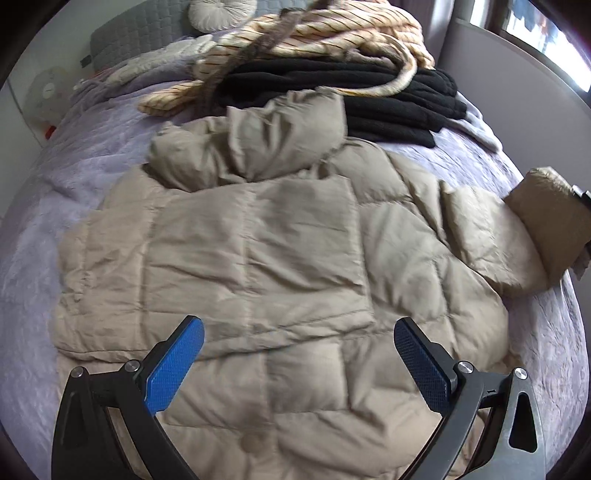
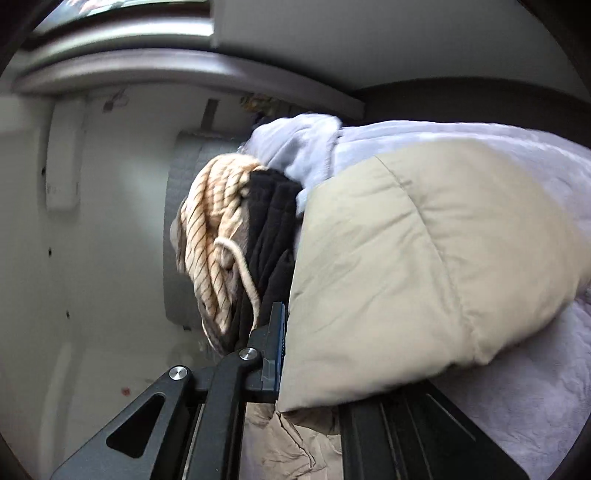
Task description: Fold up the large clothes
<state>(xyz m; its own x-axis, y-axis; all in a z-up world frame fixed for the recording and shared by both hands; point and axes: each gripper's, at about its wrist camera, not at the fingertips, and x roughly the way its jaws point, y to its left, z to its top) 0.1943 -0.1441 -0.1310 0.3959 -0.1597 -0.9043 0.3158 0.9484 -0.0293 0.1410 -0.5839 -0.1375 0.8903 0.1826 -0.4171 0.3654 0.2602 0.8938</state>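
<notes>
Beige puffer jacket (image 1: 258, 251) lies flat on the lavender bedspread (image 1: 55, 192), hood (image 1: 251, 136) toward the headboard, one side already folded over the middle. Left gripper (image 1: 299, 354) hovers over the hem end, fingers spread wide, holding nothing. Right gripper (image 2: 295, 354) is clamped on the sleeve (image 2: 406, 266), lifted off the bed; the left wrist view shows the same cuff raised at the right edge (image 1: 546, 218).

Risks, as I judge them:
- Slick, puffy shell: the sleeve could slide out of the pinch mid-swing, since the pads grip only a thin edge of thick fill.
- Springy fill may pop the fold open if nothing presses it.
- Black knit (image 1: 388, 96) and striped garment (image 1: 332, 33) sit touching the hood; a wide swing could snag them.
</notes>
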